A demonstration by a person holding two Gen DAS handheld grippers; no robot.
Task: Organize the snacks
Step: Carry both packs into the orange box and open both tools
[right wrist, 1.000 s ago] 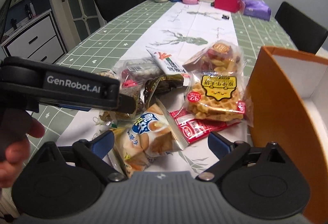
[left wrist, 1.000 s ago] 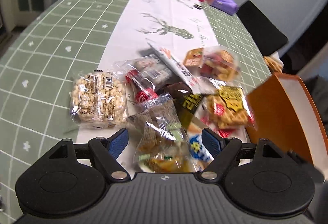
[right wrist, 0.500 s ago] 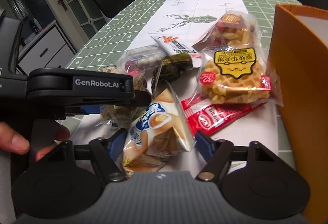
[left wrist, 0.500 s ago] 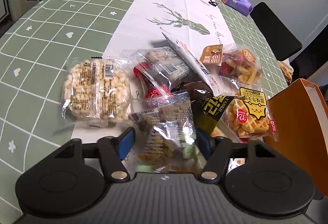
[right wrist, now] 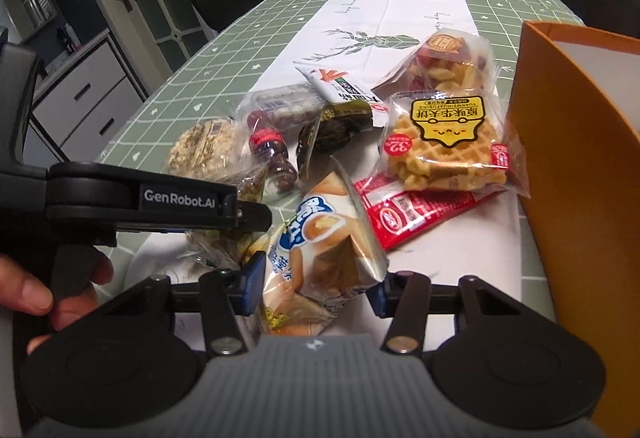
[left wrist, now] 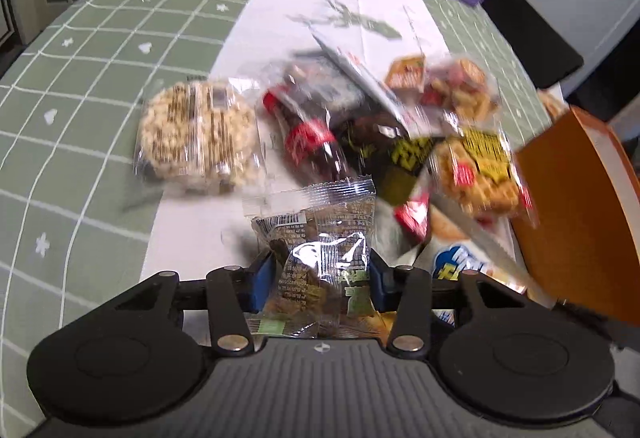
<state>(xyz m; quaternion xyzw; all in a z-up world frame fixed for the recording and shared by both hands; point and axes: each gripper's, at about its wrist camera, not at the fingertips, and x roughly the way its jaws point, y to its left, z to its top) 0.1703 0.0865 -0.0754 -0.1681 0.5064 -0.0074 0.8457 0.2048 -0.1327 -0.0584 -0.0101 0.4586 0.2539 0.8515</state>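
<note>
Left hand-held gripper [left wrist: 322, 276] — blue pads pressed against both sides of a clear-wrapped dark snack packet [left wrist: 320, 254], packet seemingly raised off the tabletop [left wrist: 80, 97]. Right hand-held gripper [right wrist: 316, 288] closed on a blue-and-white bread packet [right wrist: 320, 254], pads touching its sides. Pick-up step, then, in both hands at once. Beyond, loose on the white runner: round puffed-rice cake [right wrist: 202, 153], waffle packet [right wrist: 444, 143], red sachet [right wrist: 416, 211], mixed-cracker bag [right wrist: 444, 63]. At far right, orange box [right wrist: 576, 173], open top, just beside the waffle packet. Next, probably: carry toward that box, over its near wall, then release — firm grip needed on slippery, crumpling film.
</note>
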